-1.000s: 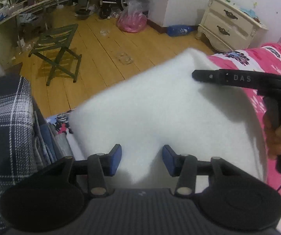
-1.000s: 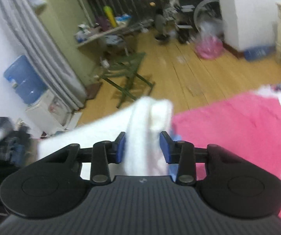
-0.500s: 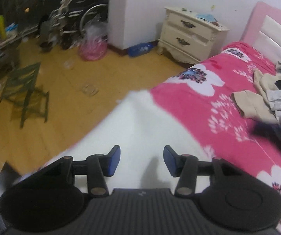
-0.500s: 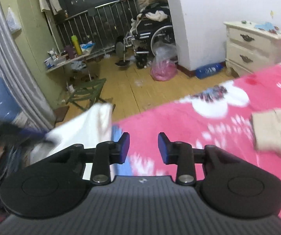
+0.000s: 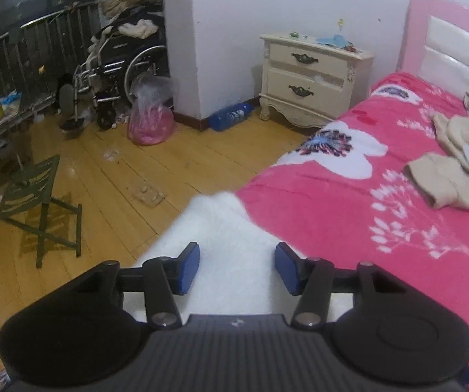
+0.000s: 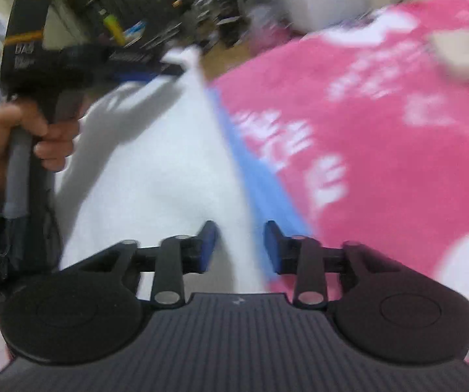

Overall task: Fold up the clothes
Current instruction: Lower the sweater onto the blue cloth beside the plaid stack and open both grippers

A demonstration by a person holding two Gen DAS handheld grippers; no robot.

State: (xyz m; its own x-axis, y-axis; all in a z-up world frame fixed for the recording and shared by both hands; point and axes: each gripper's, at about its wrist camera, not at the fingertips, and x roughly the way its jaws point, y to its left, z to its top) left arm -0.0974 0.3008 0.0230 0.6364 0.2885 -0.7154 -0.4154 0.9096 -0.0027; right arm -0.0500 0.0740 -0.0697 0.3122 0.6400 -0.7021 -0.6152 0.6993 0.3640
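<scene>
A white garment [image 5: 221,235] lies at the edge of the pink floral bed [image 5: 348,202], with a blue garment [image 6: 267,183] showing under its right edge. My left gripper [image 5: 237,269] is open above the white cloth; in the right wrist view it [image 6: 166,68] hovers over the cloth's far corner. My right gripper [image 6: 240,245] is open and empty over the white garment's [image 6: 156,170] right edge. That view is blurred.
A pile of beige and grey clothes [image 5: 456,166] lies further up the bed. A cream nightstand [image 5: 313,75], a green folding stool [image 5: 38,202], a wheelchair [image 5: 123,68] and a pink bag [image 5: 151,121] stand on the wooden floor.
My right gripper let go of the white garment and opened, swung right, then back over its edge. My left gripper swung right toward the bed; the folded white garment now lies flat.
</scene>
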